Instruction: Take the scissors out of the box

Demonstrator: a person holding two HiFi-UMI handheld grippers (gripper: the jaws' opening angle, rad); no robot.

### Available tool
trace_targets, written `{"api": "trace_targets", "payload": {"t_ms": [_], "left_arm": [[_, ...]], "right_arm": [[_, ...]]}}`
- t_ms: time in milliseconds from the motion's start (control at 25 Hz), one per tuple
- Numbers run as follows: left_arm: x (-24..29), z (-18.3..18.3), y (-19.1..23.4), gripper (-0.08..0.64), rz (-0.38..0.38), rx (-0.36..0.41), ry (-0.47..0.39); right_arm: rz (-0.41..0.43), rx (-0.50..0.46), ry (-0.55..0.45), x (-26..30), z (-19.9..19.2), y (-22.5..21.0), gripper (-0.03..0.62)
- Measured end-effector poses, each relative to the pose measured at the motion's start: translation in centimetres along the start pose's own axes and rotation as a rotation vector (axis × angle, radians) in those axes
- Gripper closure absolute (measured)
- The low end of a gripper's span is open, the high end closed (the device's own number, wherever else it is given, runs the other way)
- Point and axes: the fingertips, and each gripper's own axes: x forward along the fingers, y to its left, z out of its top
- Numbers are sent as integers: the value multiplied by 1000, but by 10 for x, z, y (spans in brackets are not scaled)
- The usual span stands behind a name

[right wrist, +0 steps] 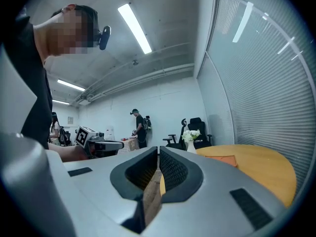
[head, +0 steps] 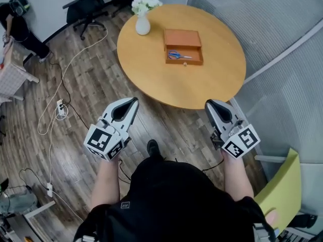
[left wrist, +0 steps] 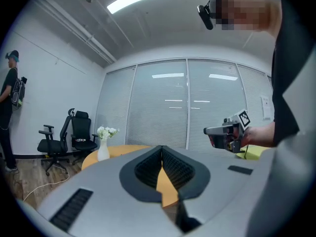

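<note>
Blue-handled scissors lie in the open drawer of a small orange wooden box on the round wooden table. My left gripper is held over the floor, short of the table's near edge, shut with nothing in it. At the table's near right edge my right gripper is likewise shut and empty. The left gripper view shows the left gripper with its jaws together and the right gripper beyond. In the right gripper view the right gripper is closed, with the box flat on the table.
A white vase of flowers stands at the table's far left. Black office chairs and cables occupy the wooden floor to the left. A blinds-covered glass wall runs along the right; a yellow-green chair sits near right. A person stands far left.
</note>
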Motion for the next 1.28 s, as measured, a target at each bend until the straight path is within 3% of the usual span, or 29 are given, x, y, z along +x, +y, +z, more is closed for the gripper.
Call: {"api": "trace_targets", "payload": {"t_ms": [280,640,1280], "left_arm": [[-1,3,56,546,22,-18,4],[31,-5,70,546,16,-52,31],[193,4,111,546,84,-62,90]], "right_arm": [[1,-2,7,55,10,-9,554],[1,16,11,73,9,-44,554],[61,38,35,127,11,-225,554]]}}
